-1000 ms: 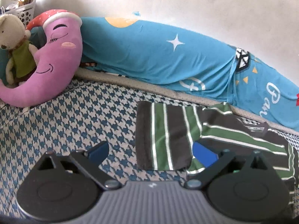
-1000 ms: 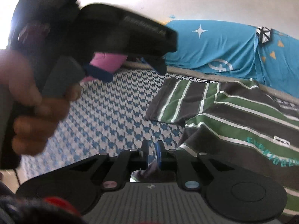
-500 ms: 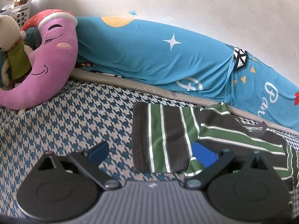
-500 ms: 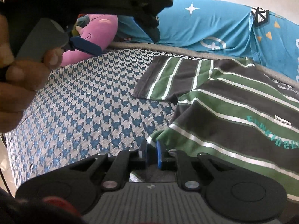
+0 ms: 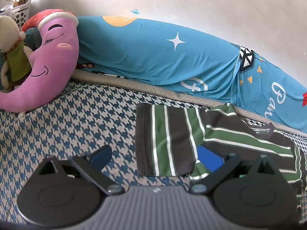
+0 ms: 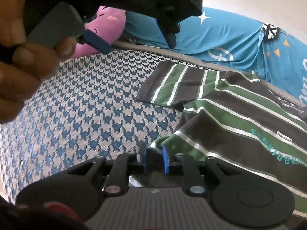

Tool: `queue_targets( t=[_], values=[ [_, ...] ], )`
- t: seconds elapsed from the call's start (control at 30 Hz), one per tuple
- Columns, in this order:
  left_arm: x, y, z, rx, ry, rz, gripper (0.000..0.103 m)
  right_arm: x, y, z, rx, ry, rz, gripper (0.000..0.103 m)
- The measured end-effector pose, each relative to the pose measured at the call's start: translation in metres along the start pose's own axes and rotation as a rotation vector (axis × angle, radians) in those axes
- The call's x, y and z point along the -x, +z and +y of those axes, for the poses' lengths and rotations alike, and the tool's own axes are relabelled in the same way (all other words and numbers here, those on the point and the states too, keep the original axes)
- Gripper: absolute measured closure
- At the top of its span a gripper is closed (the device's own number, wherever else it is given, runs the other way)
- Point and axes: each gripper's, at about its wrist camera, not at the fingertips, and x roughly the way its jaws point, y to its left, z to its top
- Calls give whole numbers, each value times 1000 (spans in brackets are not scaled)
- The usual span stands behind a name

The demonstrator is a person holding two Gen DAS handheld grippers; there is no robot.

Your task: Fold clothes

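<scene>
The striped shirt (image 5: 226, 134) lies spread on the patterned bed cover (image 5: 86, 118), barely folded with one sleeve (image 5: 165, 138) still out flat, while the right gripper (image 6: 153, 156) pinches its hem and the left gripper (image 5: 153, 157) hovers wide above the sleeve

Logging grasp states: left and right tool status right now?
Left tool: open, holding nothing.
Right tool: shut on the striped shirt hem.

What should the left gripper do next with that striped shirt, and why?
Probably lower the left gripper and close on the flat sleeve: its jaws are open above it, while the right gripper already pinches the striped shirt at its hem corner.
</scene>
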Motion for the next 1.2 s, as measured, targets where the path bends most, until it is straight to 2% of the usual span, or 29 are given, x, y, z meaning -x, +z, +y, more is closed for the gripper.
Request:
queue_targets(
  t=[0.07, 0.17, 0.23, 0.33, 0.5, 0.6, 0.7, 0.8, 1.2],
  values=[
    [0, 0, 0, -2, -1, 1, 3, -1, -1, 1, -8, -1, -4, 89],
    [0, 0, 0, -9, -1, 1, 3, 3, -1, 0, -43, 3, -14, 99],
    [0, 0, 1, -8, 0, 2, 3, 9, 2, -3, -76, 49, -50, 99],
    [-3, 1, 3, 3, 3, 8, 3, 16, 4, 0, -55, 108, -90, 99],
    [-15, 3, 12, 63, -19, 58, 3, 7, 5, -8, -117, 115, -22, 96],
    [-16, 3, 15, 88, -41, 71, 3, 10, 6, -4, -81, 213, -10, 96],
    [-16, 1, 12, 69, -38, 74, 3, 12, 5, 3, -64, 267, 8, 96],
    [-17, -3, 6, 48, -42, 79, 3, 20, 5, 5, -17, 242, -13, 95],
    [-22, -21, -28, -53, -38, 104, 3, 46, 4, -50, -130, 98, -21, 94]
  ],
)
